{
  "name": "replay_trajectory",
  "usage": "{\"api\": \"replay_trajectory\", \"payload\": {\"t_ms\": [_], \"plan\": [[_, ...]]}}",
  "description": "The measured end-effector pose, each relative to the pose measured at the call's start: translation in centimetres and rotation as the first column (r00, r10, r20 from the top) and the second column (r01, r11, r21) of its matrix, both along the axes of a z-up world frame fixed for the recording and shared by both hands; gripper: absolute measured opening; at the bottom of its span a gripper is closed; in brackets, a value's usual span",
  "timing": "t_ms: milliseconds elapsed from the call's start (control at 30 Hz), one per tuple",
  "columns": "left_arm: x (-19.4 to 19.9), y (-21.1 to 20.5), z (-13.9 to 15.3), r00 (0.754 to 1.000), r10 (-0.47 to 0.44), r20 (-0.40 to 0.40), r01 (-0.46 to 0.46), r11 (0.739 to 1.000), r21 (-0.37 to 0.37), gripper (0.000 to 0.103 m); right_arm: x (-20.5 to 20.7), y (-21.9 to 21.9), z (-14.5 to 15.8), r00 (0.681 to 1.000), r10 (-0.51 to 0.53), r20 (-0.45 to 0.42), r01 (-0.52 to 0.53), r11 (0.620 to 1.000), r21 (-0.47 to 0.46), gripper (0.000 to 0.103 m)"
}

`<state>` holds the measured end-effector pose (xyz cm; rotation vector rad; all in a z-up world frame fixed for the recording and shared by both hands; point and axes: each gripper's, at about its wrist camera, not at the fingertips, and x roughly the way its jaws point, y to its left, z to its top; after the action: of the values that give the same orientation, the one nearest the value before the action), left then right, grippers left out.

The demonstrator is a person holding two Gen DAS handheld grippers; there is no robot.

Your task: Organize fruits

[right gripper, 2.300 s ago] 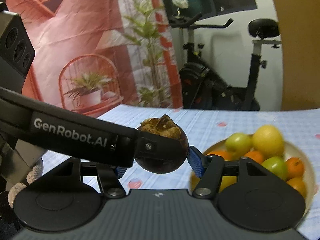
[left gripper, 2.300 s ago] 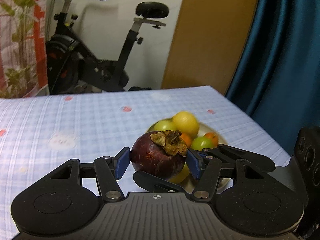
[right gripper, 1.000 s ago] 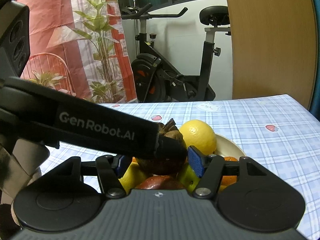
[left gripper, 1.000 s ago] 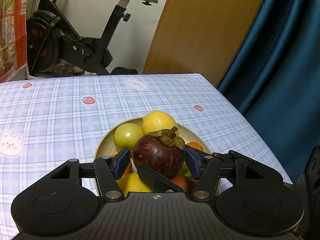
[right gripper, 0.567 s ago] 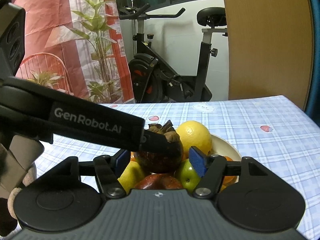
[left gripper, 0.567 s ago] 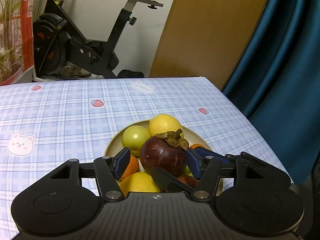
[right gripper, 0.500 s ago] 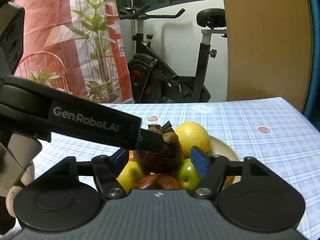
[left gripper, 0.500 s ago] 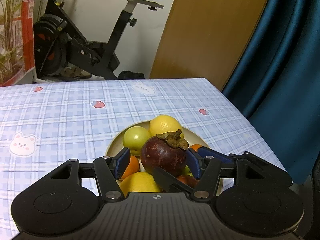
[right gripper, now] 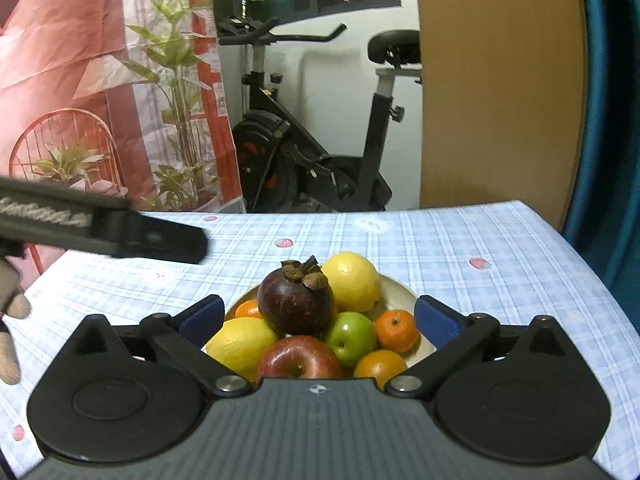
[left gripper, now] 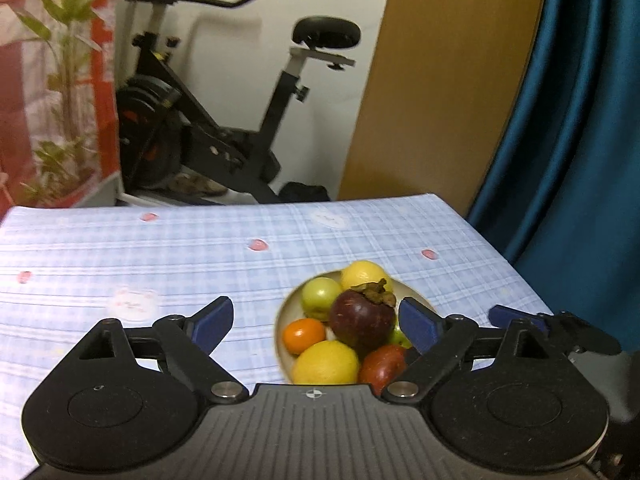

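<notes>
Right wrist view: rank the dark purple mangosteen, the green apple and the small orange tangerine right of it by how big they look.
1. Dark purple mangosteen, clearly largest.
2. Green apple.
3. Small orange tangerine, smallest, though close to the apple.

Indoor light, moderate and even; left wrist view soft with motion blur.
Right wrist view sharp, save the blurred left tool (right gripper: 120, 236). Fisheye bends the bench (right gripper: 500, 248) edges and curtain (left gripper: 580, 140). Soft shadow behind the exercise bike (right gripper: 320, 160).

Purple mangosteen (right gripper: 295, 302) atop fruit pile, bowl (right gripper: 394, 291)
</notes>
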<state>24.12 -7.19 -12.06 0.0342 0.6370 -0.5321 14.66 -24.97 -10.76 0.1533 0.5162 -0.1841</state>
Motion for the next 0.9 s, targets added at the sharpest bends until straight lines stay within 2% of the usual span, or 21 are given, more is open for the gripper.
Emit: {"api": "replay_trajectory", "payload": {"t_ms": [200,433,633,800,900], "plan": [[-2.4,1.7,2.0,0.997,0.059,0.05,-0.06,0.998,0.012,0.092,-2.2,-0.3,2.2,1.0,-0.026,0.011,0.025,0.998,0.057,0.103],[-5.6,3.7,4.3,0.983,0.139,0.121,-0.145,0.988,0.046,0.092,-4.5,0.4,5.0,0.999,-0.045,-0.002,0.045,0.998,0.047,0.103],[-8.6,5.7,6.6,0.957,0.228,0.179,-0.24,0.97,0.048,0.092,-6.9,1.2,7.0,0.999,-0.032,0.034,0.03,0.998,0.058,0.103],[-11.3,6.6,8.6,0.917,0.31,0.253,-0.336,0.939,0.067,0.097,-8.3,2.0,8.5,0.998,-0.016,0.064,0.012,0.998,0.054,0.103],[-12.8,7.2,9.6,0.906,0.329,0.265,-0.354,0.934,0.052,0.098,-8.8,2.6,9.1,0.997,-0.006,0.073,0.003,0.999,0.045,0.103]]}}
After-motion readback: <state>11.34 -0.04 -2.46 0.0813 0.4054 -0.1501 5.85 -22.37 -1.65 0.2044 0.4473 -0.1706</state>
